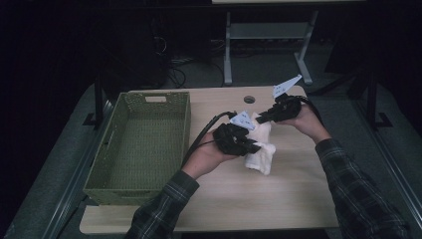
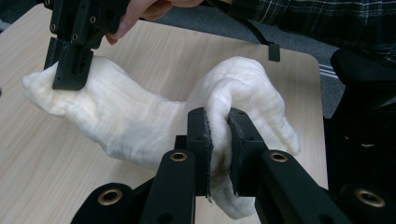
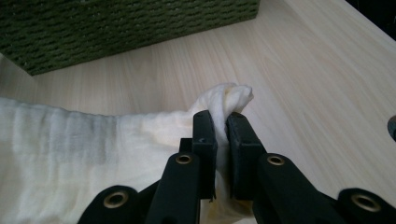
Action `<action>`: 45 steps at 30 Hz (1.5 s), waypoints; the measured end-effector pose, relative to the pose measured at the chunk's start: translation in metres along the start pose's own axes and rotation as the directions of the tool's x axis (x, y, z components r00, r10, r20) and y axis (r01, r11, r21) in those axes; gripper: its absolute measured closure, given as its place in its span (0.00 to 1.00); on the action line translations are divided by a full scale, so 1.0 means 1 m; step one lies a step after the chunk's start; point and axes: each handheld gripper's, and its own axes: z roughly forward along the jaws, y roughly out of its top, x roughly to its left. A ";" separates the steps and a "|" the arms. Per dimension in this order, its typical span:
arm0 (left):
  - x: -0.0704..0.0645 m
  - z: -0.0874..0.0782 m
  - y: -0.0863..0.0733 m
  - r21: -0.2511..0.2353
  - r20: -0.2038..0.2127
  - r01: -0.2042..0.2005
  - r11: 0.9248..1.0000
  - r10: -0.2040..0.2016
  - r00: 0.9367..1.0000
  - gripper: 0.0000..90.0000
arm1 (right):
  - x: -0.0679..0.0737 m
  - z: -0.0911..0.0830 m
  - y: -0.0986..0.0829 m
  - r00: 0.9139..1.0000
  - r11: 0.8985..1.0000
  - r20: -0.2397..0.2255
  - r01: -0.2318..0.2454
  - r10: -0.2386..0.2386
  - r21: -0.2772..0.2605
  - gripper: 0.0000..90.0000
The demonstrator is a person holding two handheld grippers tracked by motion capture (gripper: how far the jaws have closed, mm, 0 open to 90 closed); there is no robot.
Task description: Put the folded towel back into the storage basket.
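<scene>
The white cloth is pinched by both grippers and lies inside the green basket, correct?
Not quite. Both the left gripper and the right gripper are shut on the white cloth, but it lies on the wooden table, to the right of the green basket, not inside it. The high view shows this.

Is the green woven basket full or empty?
Empty: the green woven basket shows its bare woven floor; the white cloth lies outside it.
</scene>
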 end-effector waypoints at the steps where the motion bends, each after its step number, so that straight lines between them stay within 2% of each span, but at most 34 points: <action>1: 0.001 -0.003 -0.001 -0.002 -0.002 0.000 1.000 0.000 1.000 0.89 | 0.000 0.001 0.003 1.000 1.000 0.000 0.001 -0.001 -0.003 0.92; 10: 0.011 -0.030 -0.011 -0.030 -0.030 0.018 0.999 -0.019 0.999 0.89 | 0.000 0.008 0.031 1.000 1.000 0.005 0.014 -0.014 -0.009 0.92; 16: 0.016 -0.051 -0.018 -0.039 -0.056 0.014 0.999 -0.016 0.998 0.89 | 0.000 0.013 0.049 1.000 1.000 0.009 0.023 -0.023 -0.008 0.92; 22: 0.019 -0.072 -0.028 -0.041 -0.093 0.024 0.999 -0.027 0.995 0.89 | 0.000 0.017 0.066 1.000 1.000 0.001 0.019 -0.019 -0.025 0.92; 24: 0.020 -0.078 -0.031 -0.045 -0.101 0.031 0.998 -0.035 0.994 0.89 | 0.001 0.020 0.073 1.000 0.999 0.001 0.030 -0.030 -0.021 0.92; 31: 0.023 -0.102 -0.044 -0.058 -0.140 0.049 0.997 -0.057 0.989 0.89 | 0.006 0.037 0.097 0.998 0.998 -0.008 0.060 -0.060 -0.017 0.92; 41: 0.025 -0.132 -0.066 -0.073 -0.191 0.086 0.994 -0.098 0.977 0.89 | 0.014 0.066 0.132 0.996 0.996 -0.027 0.087 -0.088 -0.031 0.92; 45: 0.027 -0.142 -0.074 -0.081 -0.207 0.097 0.992 -0.111 0.972 0.89 | 0.018 0.077 0.147 0.993 0.993 -0.032 0.114 -0.115 -0.036 0.92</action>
